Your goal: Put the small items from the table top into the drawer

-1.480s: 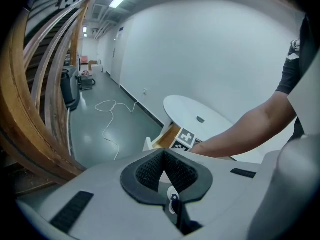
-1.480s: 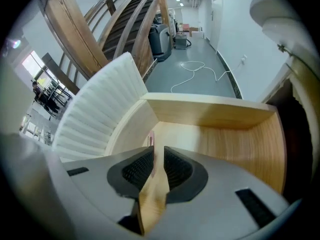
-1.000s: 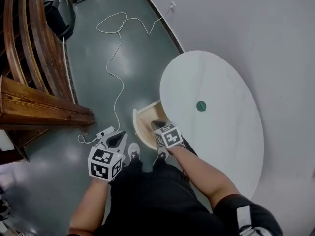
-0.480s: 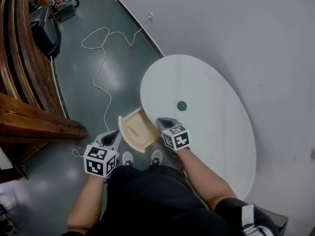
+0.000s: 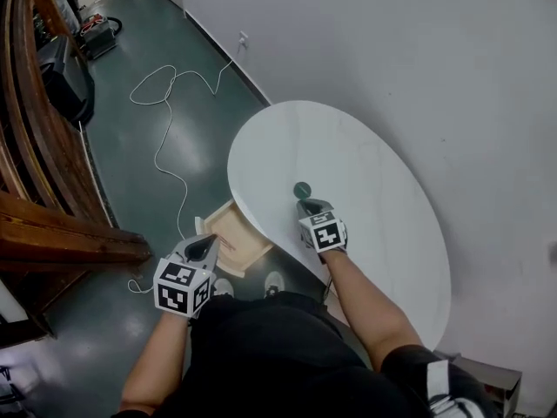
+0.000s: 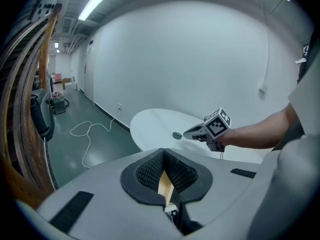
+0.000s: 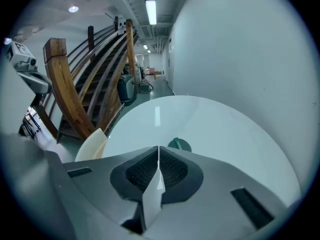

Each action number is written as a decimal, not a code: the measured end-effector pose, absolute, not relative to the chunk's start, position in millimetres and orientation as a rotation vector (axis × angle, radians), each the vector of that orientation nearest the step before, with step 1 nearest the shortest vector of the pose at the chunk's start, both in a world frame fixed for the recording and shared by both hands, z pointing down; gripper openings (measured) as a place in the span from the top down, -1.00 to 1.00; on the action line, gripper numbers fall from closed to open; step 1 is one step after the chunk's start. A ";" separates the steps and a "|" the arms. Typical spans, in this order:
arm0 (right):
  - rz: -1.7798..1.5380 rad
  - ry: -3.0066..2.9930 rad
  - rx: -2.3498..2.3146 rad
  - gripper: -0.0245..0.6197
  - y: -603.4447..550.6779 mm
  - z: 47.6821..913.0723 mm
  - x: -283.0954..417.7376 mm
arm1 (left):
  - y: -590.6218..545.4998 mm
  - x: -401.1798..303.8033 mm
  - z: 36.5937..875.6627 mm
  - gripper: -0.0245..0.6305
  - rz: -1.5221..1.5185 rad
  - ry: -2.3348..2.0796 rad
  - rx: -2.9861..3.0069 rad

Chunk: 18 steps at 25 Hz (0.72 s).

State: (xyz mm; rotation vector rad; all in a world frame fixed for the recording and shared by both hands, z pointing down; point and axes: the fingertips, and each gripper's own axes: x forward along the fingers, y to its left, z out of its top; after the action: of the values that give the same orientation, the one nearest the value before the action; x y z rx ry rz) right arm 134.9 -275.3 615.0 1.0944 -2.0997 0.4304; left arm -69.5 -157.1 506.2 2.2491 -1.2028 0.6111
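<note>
Wood, dark and curved, fills the far left: the stair beams (image 5: 48, 225) stand well apart from the white oval table (image 5: 374, 172). A grey-green floor (image 5: 122, 155) lies between the beams and the table, with a white cable (image 5: 165, 120) looping across it.

Left of the table's near edge, the left gripper (image 5: 207, 240) is over the floor, off the tabletop, pointing down and towards the table. In the left gripper view its pads meet at the tips and nothing is caught between them; pale wood shows through the narrow slit behind the tips. It is clenched and empty.

Just beyond it, a light wooden drawer (image 5: 231, 233) stands pulled out from under the table's left side, its rounded front facing the floor. A thin item lies inside, too small to identify.

On the tabletop, towards its left half and near the edge above the drawer, sits a small round green item (image 5: 302, 189). The right gripper (image 5: 306, 204) is over the table just on the near side of this item, with the forearm reaching in across the table's near edge. In the right gripper view its pads are pressed together with only a hairline seam and nothing between them. The green item lies flat on the white surface just past its tips.

Right of the table stands a plain pale wall (image 5: 452, 77).
</note>
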 end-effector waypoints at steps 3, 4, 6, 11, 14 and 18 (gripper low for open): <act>0.386 -2.043 1.083 0.88 -288.3 625.5 153.4 | -156.5 -65.5 503.6 0.88 0.625 -1.210 2.247; 0.381 -2.030 1.074 0.86 -292.3 629.0 157.7 | -156.4 -64.7 503.0 0.88 0.627 -1.216 2.245; 0.375 -2.009 1.050 0.78 -299.6 636.1 162.7 | -156.5 -64.4 502.1 0.88 0.630 -1.228 2.238; 0.388 -1.991 1.018 0.73 -311.8 646.0 168.2 | -156.4 -68.8 499.8 0.88 0.631 -1.266 2.217; 0.427 -1.980 1.002 0.73 -311.6 656.7 168.6 | -157.3 -77.9 498.3 0.88 0.620 -1.303 2.202; 0.497 -1.974 0.985 0.73 -307.7 669.1 170.4 | -158.1 -86.1 494.8 0.88 0.612 -1.338 2.186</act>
State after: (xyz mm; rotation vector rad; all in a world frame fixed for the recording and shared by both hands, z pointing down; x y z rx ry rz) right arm 170.4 -307.7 669.1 0.9850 -1.9742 0.4965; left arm -86.1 -158.1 494.8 2.1863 -1.3382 0.6119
